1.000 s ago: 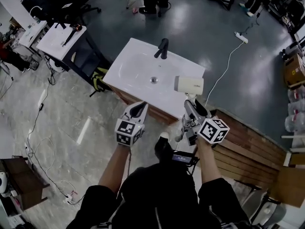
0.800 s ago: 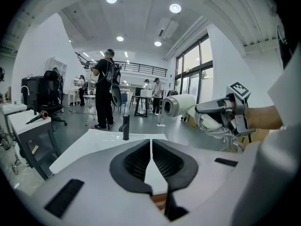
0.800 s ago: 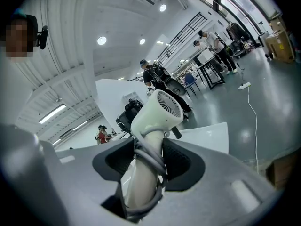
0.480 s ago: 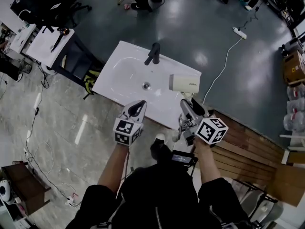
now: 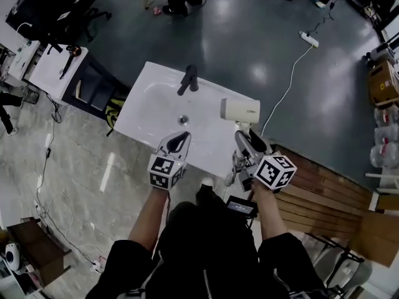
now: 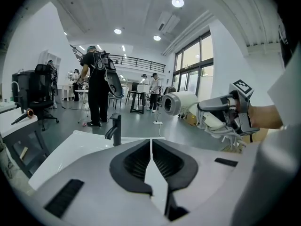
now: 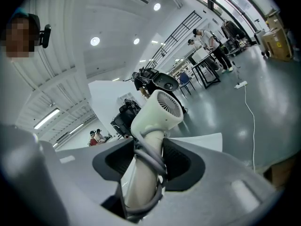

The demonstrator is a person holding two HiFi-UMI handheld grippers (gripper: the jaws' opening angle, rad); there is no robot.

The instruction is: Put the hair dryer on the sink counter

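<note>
Head view shows the hair dryer [image 5: 240, 109] clamped by its handle in the right tongs [image 5: 244, 141], held above the right edge of the sink worktop [image 5: 146, 104], while the left tongs [image 5: 181, 141], clenched and empty, hover at its near edge.

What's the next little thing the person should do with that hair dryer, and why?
Probably lower it onto the flat strip of the sink counter right of the basin. The right gripper grips the hair dryer by its handle, and the head view shows it over the counter's right end, apparently not resting there yet. The left gripper is shut and empty.
</note>
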